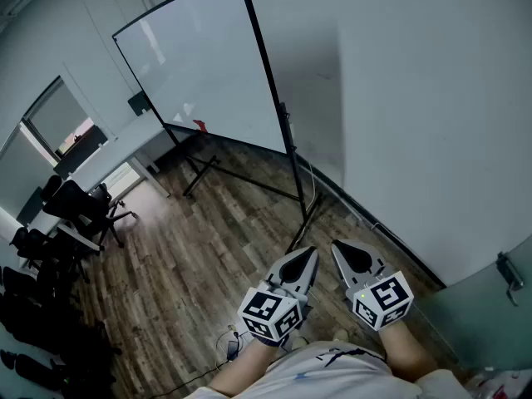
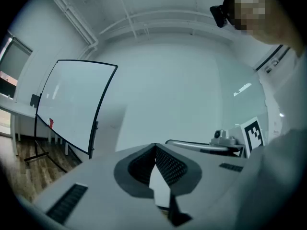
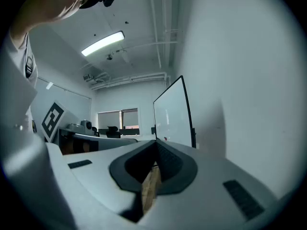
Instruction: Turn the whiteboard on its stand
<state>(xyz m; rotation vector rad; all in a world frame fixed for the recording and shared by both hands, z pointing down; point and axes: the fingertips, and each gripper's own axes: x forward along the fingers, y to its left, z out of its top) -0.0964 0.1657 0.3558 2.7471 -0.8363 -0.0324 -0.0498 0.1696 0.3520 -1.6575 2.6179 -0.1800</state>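
Head view: my left gripper (image 1: 311, 254) and right gripper (image 1: 339, 246) hung side by side near the bottom of the frame, close but apart, tips pointing to 12 o'clock. Each pair of jaws looked drawn to a point, with nothing in them. The whiteboard (image 1: 199, 65) stood well apart from both, at 11 o'clock, upright on its black stand (image 1: 249, 181), whose legs spread over the wood floor (image 1: 166, 256). The nearest leg ended just ahead of my left gripper. The board's right edge was near the wall (image 1: 399, 98). A small red thing (image 1: 199, 125) sat at the board's lower edge. Beyond it, at 10 o'clock, ran a white counter (image 1: 116, 152) with dark chairs (image 1: 79, 206) beside it.

Left gripper view: my left gripper's (image 2: 154, 150) jaws were together at the tips and held nothing; only pale wall showed through the slit below them. The whiteboard (image 2: 72, 104) was at 10 o'clock, far off and untouched. My right gripper (image 2: 206, 145) lay at 3 o'clock.

Right gripper view: my right gripper's (image 3: 156, 145) jaws were fully closed and empty, with wood floor showing through the slit beneath. The whiteboard (image 3: 170, 114) rose at 12 o'clock, seen almost edge-on, well clear of the tips. A window (image 3: 117, 119) lay behind it at 11 o'clock, and a ceiling light (image 3: 103, 43) glowed higher up.
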